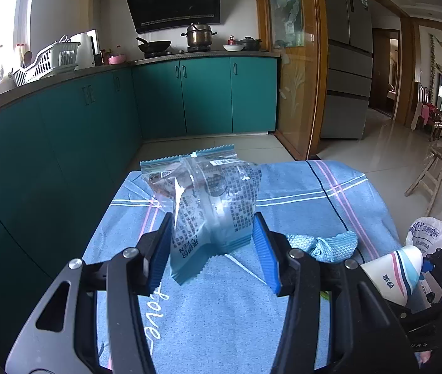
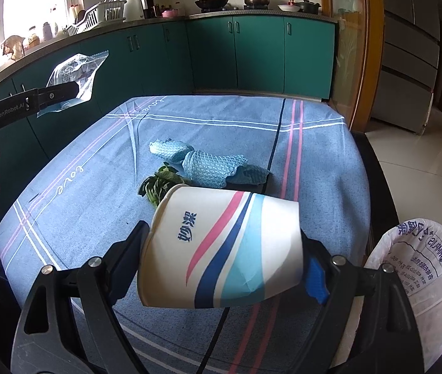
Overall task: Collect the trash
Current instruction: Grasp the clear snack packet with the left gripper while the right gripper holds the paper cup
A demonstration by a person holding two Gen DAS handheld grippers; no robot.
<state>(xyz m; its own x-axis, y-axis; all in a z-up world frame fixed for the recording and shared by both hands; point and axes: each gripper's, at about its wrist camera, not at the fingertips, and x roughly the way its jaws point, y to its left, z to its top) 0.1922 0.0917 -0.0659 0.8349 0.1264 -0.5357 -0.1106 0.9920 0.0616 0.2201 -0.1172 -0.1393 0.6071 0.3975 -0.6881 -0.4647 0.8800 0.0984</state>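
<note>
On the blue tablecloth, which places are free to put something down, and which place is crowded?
Free: the wide strip of the tablecloth left of the leaves, near the "love" writing, and the far band beyond the blue rag. Crowded: the middle, where leaves and rag lie together, just beyond the paper cup in the right gripper.

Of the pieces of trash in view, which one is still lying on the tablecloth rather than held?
The green leaf scraps; the paper cup and plastic wrapper are both gripped.
</note>
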